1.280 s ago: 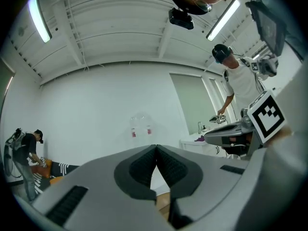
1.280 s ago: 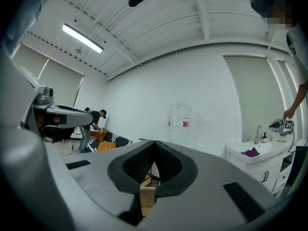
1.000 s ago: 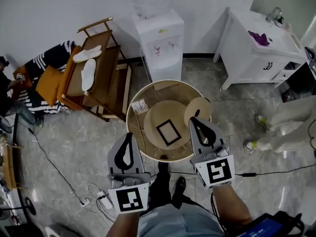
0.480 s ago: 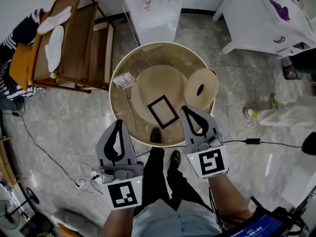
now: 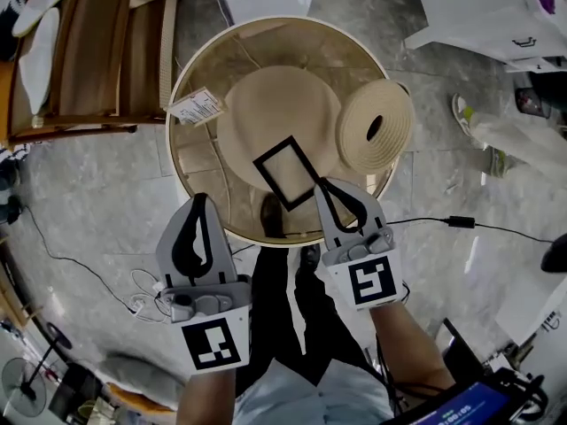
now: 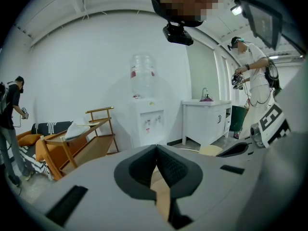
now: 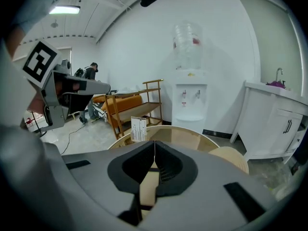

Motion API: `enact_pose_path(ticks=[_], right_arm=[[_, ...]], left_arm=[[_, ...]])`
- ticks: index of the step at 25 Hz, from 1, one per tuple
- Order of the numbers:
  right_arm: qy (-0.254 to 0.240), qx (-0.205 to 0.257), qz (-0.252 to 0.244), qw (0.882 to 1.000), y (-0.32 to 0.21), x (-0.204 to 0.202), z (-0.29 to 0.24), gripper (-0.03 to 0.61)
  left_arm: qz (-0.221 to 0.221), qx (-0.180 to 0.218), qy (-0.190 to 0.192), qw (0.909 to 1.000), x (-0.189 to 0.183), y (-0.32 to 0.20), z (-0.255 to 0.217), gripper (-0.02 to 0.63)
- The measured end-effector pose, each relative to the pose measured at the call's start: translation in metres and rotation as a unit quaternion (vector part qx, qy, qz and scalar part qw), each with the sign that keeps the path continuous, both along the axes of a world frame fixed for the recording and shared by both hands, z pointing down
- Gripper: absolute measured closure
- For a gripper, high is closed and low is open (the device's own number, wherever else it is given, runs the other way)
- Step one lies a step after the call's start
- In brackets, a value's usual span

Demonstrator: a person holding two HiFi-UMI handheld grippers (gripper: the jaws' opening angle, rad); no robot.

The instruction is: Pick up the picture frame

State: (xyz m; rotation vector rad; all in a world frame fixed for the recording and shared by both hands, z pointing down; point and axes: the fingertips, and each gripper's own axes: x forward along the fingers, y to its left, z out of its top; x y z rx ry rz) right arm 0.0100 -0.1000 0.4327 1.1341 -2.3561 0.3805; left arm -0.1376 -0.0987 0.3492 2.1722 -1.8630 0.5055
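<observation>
Round glass table, wood-rimmed, standing on a grey floor. Directly on the glass: a wide straw hat at centre, a smaller hat against its right side, a card at the left rim.

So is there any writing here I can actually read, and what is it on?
Nothing reads clearly.
Paper card on the round table: printed lines, too small to read.
Water dispenser: small tap labels, blurred.
Square marker on the left gripper, another on the right gripper: black-and-white patterns, no words.
</observation>
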Motion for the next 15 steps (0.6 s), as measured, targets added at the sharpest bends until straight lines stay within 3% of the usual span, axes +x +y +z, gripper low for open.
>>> enact_pose_path(ticks=[15], right_arm=[[0.033, -0.064, 0.020, 0.997, 0.011, 0.008, 0.117, 0.554]], left_arm=[[0.006, -0.070, 0.013, 0.9974, -0.012, 0.001, 0.110, 0.598]])
